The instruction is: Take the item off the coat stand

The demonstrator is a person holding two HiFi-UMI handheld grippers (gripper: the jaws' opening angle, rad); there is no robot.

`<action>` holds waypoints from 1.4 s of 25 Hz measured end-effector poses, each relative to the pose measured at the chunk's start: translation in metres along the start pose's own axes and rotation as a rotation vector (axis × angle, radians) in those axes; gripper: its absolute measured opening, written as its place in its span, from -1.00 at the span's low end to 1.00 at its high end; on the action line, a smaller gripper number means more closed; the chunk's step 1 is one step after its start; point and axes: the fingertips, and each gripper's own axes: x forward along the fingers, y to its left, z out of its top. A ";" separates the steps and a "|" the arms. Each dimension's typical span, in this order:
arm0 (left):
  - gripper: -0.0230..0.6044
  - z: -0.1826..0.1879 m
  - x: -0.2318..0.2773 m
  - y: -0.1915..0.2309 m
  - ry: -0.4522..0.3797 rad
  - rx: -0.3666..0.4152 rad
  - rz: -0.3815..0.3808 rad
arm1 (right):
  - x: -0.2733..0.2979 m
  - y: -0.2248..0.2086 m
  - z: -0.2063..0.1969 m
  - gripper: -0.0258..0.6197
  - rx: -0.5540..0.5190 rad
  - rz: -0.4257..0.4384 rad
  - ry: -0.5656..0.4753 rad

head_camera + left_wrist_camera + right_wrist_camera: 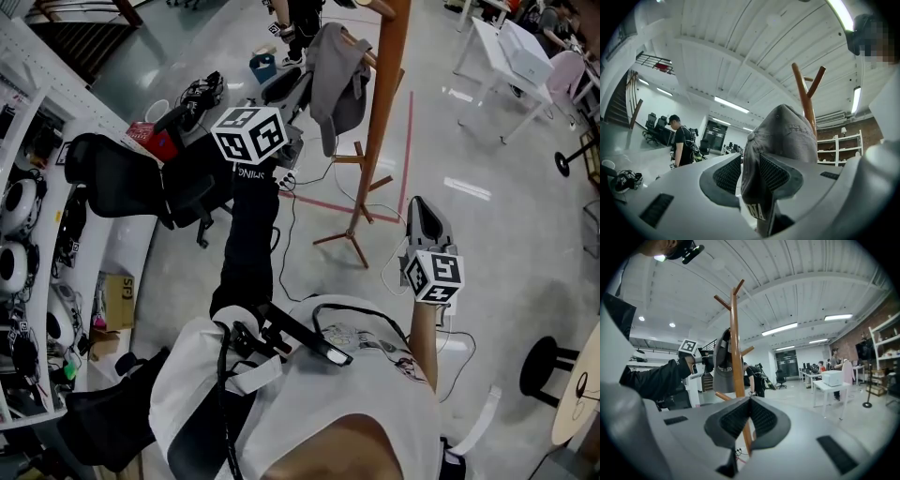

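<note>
Now | cap (787,136) — grey, white lettering | left tongs (750,165) clamped on brim

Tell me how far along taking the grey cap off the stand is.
Done: the left hand-held gripper is shut on the grey fabric baseball cap. In hand: the cap hangs against the orange-brown wooden coat stand, apparently not yet lifted clear. Left: pull it off. The right hand-held gripper is shut and empty.
</note>
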 end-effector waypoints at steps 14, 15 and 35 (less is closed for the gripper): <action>-0.72 -0.014 0.020 -0.013 0.054 0.018 -0.034 | -0.004 -0.006 -0.001 -0.91 0.000 -0.015 0.004; -0.84 -0.013 0.020 -0.013 0.050 0.012 -0.033 | -0.004 -0.007 -0.001 -0.91 -0.001 -0.016 0.003; -0.88 0.057 -0.028 0.002 -0.181 -0.028 0.093 | -0.006 -0.001 0.004 -0.91 0.002 0.011 -0.013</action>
